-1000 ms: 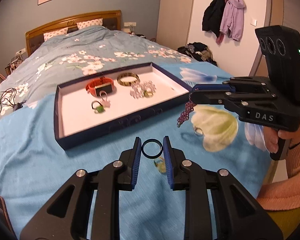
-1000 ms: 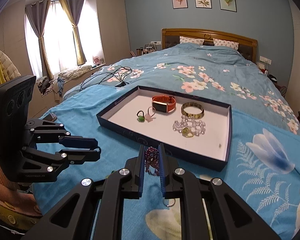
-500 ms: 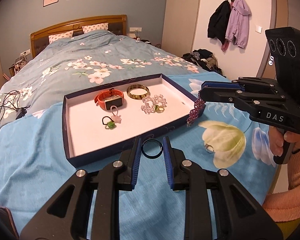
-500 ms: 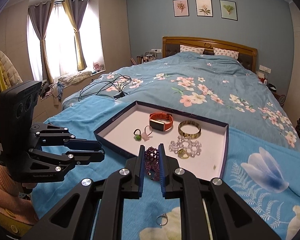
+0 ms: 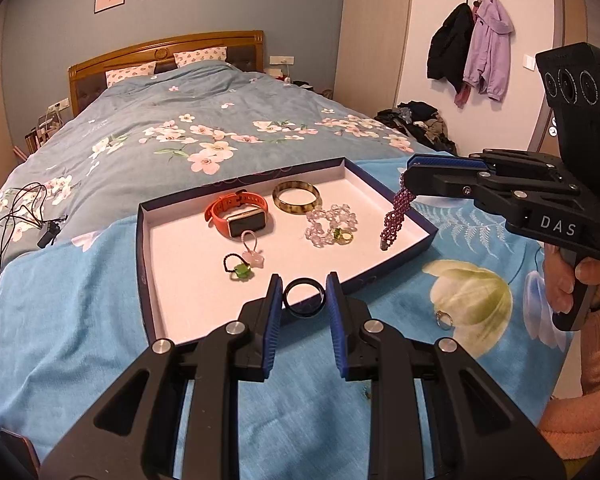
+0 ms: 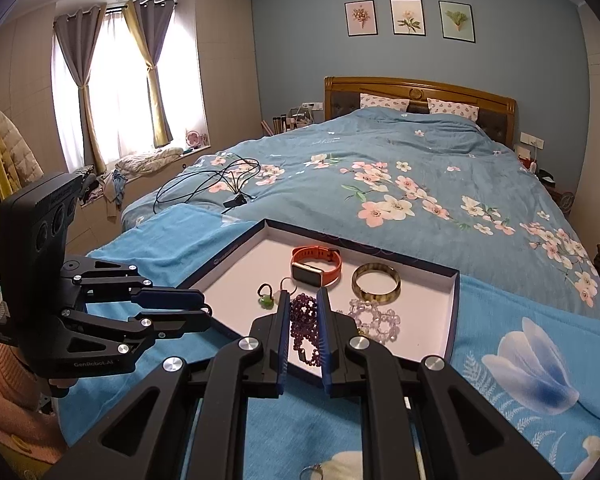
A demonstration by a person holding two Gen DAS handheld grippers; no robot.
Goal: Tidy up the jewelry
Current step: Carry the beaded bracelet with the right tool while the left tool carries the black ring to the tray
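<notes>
Grippers have advanced toward the tray (image 5: 404, 248) since a second ago. Your left gripper (image 5: 303, 300) clamps a black ring (image 5: 303, 299), upright, opening facing you, over the tray's near edge. Your right gripper (image 6: 303, 316) pinches a purple bracelet (image 5: 398, 216), long axis vertical, dangling over the tray's right edge; before, it hung outside. Silver ring (image 5: 444, 319) lies on the bedspread (image 5: 80, 320), off the near right corner.

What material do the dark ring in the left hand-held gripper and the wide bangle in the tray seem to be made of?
The thin black ring looks like glossy ceramic, glass or coated metal: uniformly dark, with smooth highlights; which one stays open. The wide olive-brown mottled bangle looks like polished stone, horn or resin: cloudy patches, soft sheen on its rim.
</notes>
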